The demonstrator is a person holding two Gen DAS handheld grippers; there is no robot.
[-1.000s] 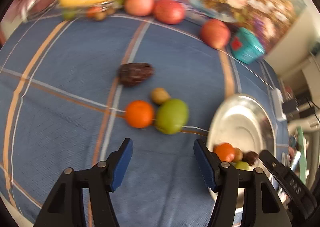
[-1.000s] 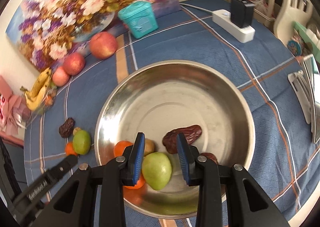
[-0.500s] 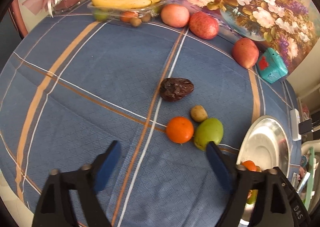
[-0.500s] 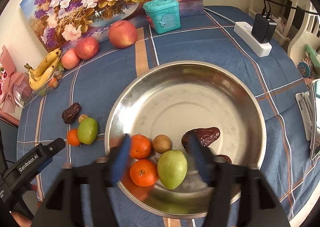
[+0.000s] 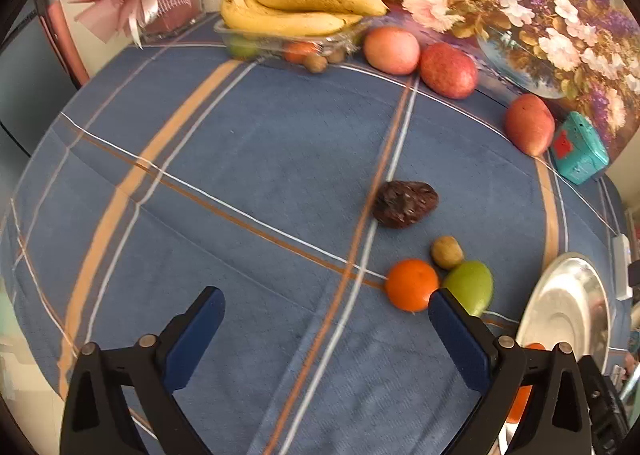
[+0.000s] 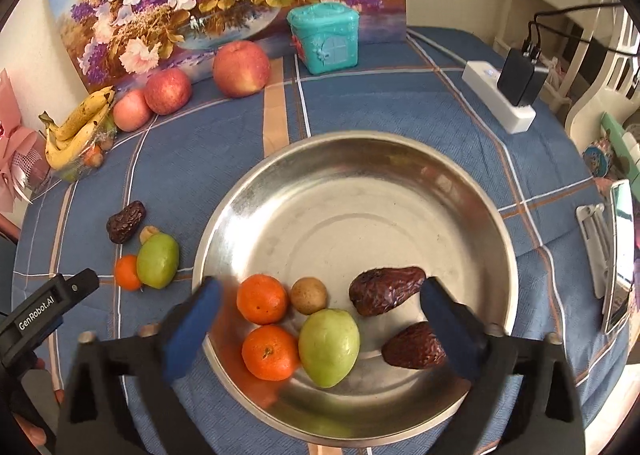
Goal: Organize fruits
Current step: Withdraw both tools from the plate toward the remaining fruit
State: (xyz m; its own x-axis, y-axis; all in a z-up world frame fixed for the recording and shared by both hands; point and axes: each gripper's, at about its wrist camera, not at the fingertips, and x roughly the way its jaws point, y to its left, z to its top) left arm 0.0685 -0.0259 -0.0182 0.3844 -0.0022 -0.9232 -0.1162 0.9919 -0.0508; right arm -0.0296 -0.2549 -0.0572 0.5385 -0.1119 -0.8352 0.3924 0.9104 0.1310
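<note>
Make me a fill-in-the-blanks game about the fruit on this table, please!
1. The metal bowl holds ____ oranges.
2. On the cloth outside the bowl, the small orange touches a ____ fruit.
3. The bananas lie on top of a clear ____.
4. Both the left gripper and the right gripper hold ____.

Missing words: two; green; tray; nothing

Blue tablecloth (image 5: 256, 159), orange and white plaid stripes. Silver steel bowl (image 6: 360, 159): two orange tangerines (image 6: 262, 299), green guava (image 6: 329, 347). Teal box (image 6: 324, 37) at 12 o'clock. Yellow bananas (image 5: 296, 11).
</note>
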